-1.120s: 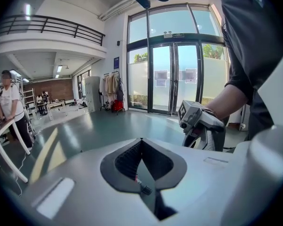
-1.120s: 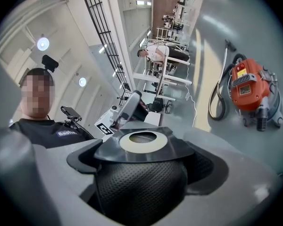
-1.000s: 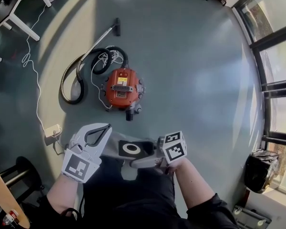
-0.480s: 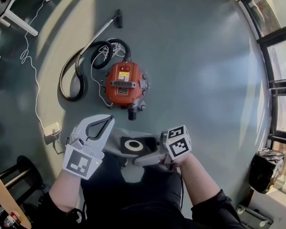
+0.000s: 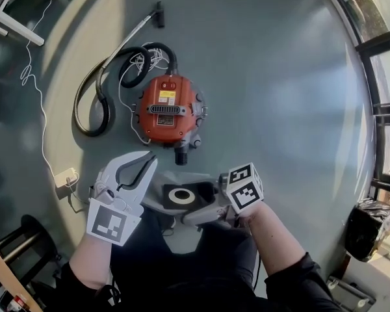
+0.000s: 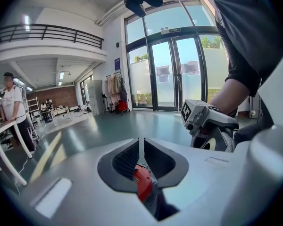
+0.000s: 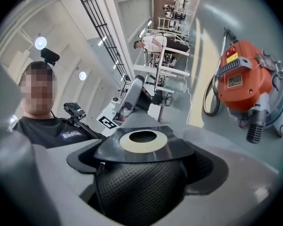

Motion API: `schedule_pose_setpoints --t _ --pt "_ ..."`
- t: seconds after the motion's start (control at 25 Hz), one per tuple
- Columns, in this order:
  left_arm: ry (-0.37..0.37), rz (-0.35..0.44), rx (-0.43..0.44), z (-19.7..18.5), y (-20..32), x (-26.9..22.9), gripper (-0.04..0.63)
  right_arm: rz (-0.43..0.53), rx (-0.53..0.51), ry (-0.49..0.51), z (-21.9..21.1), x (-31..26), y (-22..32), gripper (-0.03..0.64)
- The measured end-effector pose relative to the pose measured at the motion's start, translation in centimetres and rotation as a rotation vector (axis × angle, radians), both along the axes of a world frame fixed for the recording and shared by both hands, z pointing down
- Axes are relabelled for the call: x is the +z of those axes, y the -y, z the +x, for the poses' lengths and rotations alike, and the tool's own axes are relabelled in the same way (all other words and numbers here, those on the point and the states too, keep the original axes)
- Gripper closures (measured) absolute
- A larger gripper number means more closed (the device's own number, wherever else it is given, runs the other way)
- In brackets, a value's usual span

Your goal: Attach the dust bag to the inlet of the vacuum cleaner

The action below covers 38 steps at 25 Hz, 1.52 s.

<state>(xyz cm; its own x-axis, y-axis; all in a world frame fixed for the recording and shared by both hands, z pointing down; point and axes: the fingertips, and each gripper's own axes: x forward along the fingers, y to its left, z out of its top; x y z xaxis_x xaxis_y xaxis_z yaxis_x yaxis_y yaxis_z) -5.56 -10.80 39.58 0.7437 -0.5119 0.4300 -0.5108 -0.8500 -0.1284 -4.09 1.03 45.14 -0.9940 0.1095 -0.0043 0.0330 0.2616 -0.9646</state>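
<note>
A large hall: tall glass doors point(image 6: 174, 72), mezzanine railing point(image 6: 47, 32), grey floor point(image 5: 279, 77).

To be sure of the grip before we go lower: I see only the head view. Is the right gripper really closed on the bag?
Observer: Yes. In the right gripper view the right gripper is shut on the bag, with the bag's black collar and its ringed hole lying across the jaws.
Operator: Thank you. And the left gripper, does it hold something?
Observer: No. In the left gripper view the left gripper has just been opening a little. Only a thin gap shows between its jaws, and nothing is in it.
</note>
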Motion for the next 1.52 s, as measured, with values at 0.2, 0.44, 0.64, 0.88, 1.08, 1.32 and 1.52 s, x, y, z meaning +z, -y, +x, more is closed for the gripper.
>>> schedule_pose_setpoints --t 0.2,0.44,0.64,0.88,1.08,1.32,1.52 --pt "0.004 0.017 0.003 0.0 0.5 2.5 0.531 -0.004 -0.018 0.013 0.0 2.8 0.2 0.095" --pt "-0.012 0.024 0.002 0.1 0.9 5.2 0.529 -0.001 -0.021 0.008 0.0 5.5 0.7 0.095" --pt "-0.018 0.035 0.000 0.1 1.3 7.4 0.523 0.002 -0.018 0.010 0.0 7.8 1.0 0.095" --pt "-0.035 0.056 -0.006 0.2 2.0 10.3 0.514 0.003 -0.026 0.014 -0.1 10.9 1.3 0.095" --pt "-0.040 0.077 -0.001 -0.2 2.4 12.9 0.500 0.001 -0.034 0.016 -0.5 13.8 1.2 0.095" --pt "-0.055 0.106 -0.003 -0.4 3.0 15.3 0.486 -0.001 -0.040 0.030 -0.8 16.6 1.3 0.095" --pt "-0.057 0.163 0.010 -0.4 3.2 15.7 0.485 -0.009 -0.041 0.055 -0.8 18.3 0.8 0.095"
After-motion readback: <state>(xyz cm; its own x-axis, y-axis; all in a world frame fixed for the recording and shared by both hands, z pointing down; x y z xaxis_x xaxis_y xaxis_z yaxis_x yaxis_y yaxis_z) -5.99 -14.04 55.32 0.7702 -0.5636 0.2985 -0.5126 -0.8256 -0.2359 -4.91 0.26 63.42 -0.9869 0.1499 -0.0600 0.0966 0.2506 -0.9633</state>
